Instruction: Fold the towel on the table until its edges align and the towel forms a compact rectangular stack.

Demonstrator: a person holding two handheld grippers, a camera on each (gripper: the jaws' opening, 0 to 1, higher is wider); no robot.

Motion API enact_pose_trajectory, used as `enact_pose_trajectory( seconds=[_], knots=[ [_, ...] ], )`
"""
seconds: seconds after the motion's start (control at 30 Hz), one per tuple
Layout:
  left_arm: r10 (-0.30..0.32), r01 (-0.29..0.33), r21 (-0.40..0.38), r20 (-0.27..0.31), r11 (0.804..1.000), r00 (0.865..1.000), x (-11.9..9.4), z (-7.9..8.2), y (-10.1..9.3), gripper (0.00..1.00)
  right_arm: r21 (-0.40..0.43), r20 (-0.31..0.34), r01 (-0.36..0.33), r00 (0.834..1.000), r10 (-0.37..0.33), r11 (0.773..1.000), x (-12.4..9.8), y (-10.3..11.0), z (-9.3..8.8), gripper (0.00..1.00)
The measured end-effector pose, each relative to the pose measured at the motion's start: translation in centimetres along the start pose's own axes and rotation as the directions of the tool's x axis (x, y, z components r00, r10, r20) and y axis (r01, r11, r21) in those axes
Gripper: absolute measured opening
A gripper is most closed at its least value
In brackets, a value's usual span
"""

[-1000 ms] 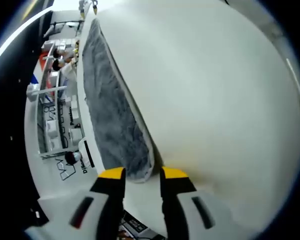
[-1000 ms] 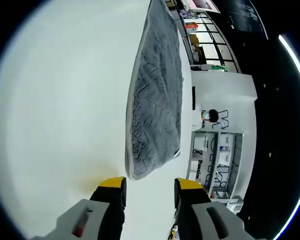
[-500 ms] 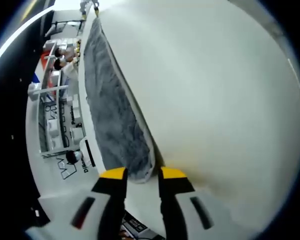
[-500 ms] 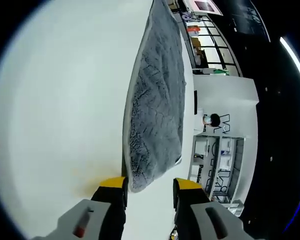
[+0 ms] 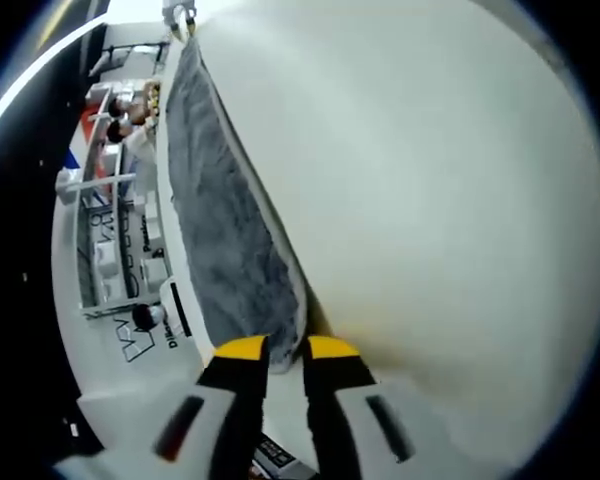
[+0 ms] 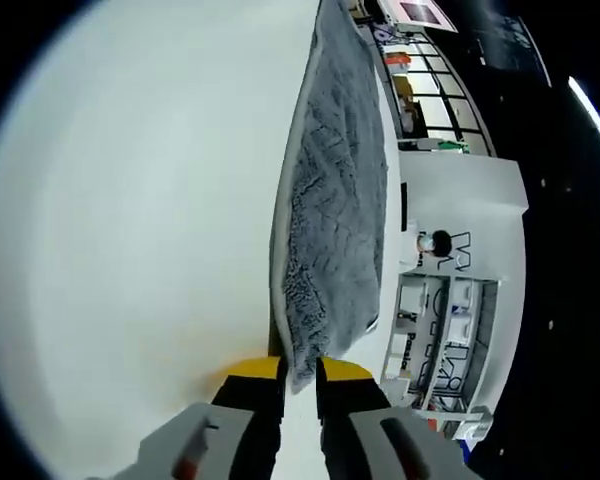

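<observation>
Right tool point(image 6: 299, 368) pinches towel point(image 6: 335, 210) corner; towel long axis runs away.

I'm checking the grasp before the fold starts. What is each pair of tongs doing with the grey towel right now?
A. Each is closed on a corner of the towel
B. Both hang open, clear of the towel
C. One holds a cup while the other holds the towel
A: the left tongs and the right tongs each pinch a corner of the towel between narrowed jaws.

Fuzzy grey cloth towel point(image 6: 335, 230), matt
</observation>
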State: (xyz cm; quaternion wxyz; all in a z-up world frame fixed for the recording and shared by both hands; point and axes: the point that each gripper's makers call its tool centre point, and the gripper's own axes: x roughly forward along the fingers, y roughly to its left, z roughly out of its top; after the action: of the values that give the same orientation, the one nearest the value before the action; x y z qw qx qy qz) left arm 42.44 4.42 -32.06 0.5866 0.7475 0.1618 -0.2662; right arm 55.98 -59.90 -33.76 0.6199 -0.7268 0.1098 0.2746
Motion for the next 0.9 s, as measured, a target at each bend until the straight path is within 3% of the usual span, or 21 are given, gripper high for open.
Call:
enact_pose_trajectory(
  seconds=[0.37, 0.9],
  knots=[
    [-0.012, 0.012, 0.005, -0.003, 1.0, 1.0, 0.3, 0.0, -0.3, 0.04, -0.006, -0.002, -0.014, 1.0, 0.014, 1.0, -0.1, 0.3, -0.2, 0.02],
    [-0.002, 0.002, -0.005, 0.008, 1.0, 1.0, 0.2, 0.0, -0.2, 0.03, 0.013, -0.009, -0.004, 1.0, 0.004, 1.0, -2.5, 0.3, -0.4, 0.02]
  ],
)
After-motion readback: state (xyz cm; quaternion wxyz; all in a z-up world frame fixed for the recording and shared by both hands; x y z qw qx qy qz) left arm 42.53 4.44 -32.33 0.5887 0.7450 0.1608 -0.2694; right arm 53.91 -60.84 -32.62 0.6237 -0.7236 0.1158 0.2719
